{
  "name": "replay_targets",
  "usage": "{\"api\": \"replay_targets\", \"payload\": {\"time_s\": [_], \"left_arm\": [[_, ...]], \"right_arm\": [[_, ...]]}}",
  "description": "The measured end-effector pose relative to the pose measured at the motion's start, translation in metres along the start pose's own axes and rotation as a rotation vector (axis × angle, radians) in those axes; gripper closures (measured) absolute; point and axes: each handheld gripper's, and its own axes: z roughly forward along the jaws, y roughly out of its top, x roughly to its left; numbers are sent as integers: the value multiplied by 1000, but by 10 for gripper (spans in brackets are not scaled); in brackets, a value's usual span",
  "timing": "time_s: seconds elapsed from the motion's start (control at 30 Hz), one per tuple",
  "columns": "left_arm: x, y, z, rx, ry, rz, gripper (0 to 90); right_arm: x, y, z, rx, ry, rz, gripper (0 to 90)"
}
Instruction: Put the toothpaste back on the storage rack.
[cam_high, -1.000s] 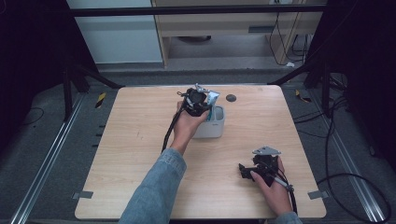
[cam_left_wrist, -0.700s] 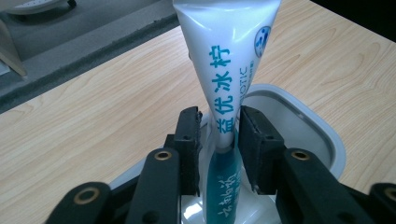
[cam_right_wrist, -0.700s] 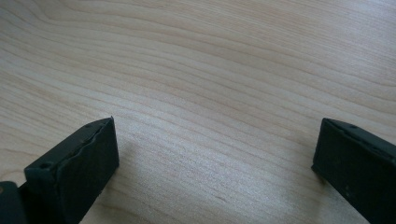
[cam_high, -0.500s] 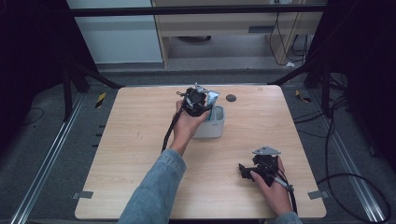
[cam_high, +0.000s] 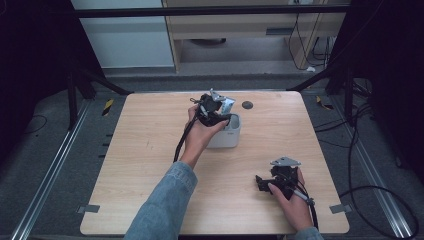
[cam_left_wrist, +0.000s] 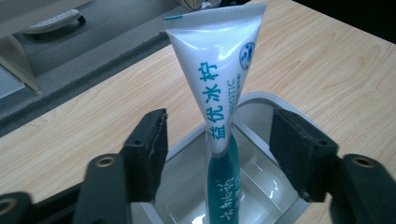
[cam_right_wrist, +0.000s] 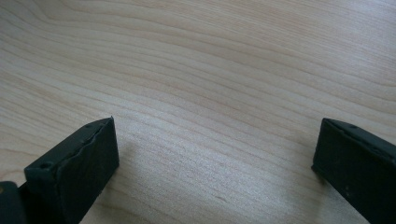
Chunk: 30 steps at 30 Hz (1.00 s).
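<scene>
Item: toothpaste tube (cam_left_wrist: 219, 107), white and teal. It stands upright in the white holder cup (cam_high: 226, 134), crimped flat end up, cap end down inside the cup. The cup sits on the worktop (cam_high: 150, 150) near the middle of the far edge, a small dark disc (cam_high: 247, 105) just beyond it toward the far right corner. Standing the tube cap-down lets the cup walls prop it, so I judge it needs no further support.

Item: my left gripper (cam_left_wrist: 219, 144), poised over the cup rim. Its jaws have just been opening; the pads stand clear on either side of the tube, which is between them but untouched. I read this as the release after setting the tube down.

Item: my right gripper (cam_right_wrist: 215, 154), resting low over bare wood near the near right corner of the worktop, well apart from the cup. Fingers spread wide, nothing between them, nothing touched but perhaps the wood. Parked there, I judge, to keep out of the left hand's way.
</scene>
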Motion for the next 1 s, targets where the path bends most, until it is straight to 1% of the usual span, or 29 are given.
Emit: {"api": "replay_targets", "payload": {"time_s": [0.03, 0.17, 0.37, 0.43, 0.5, 0.53, 0.63, 0.7, 0.73, 0.8, 0.87, 1.0], "left_arm": [[0, 0, 0, 1, -4, -2, 324], [-2, 0, -1, 0, 20, -2, 225], [-4, 1, -1, -7, 8, -5, 158], [-5, 1, -2, -7, 2, 2, 133], [-7, 0, -3, -12, -2, 11, 119], [-8, -1, -3, -16, -2, 9, 112], [-9, -3, -7, -21, -22, 18, 83], [-11, -4, -8, -19, -34, 36, 77], [-13, -5, -10, -16, -35, 50, 73], [-15, -7, -13, -26, -32, 61, 57], [-16, -8, -16, -49, -29, 63, 57], [-19, -13, -21, -61, -31, 87, 56]], "right_arm": [[0, 0, 0, 0, -1, 1, 4], [0, 0, 0, 1, -1, 1, 4], [0, 0, 0, 0, -1, 1, 4], [0, 0, 0, 1, -1, 1, 4], [0, 0, 0, 1, -1, 1, 4], [0, 0, 0, 1, -1, 1, 4], [0, 0, 0, 0, -1, 1, 4], [0, 0, 0, 0, -1, 1, 4], [0, 0, 0, 0, -1, -1, 4], [0, 0, 0, 1, -1, 1, 4], [0, 0, 0, 0, -1, 0, 4], [0, 0, 0, 1, 0, 1, 4]]}}
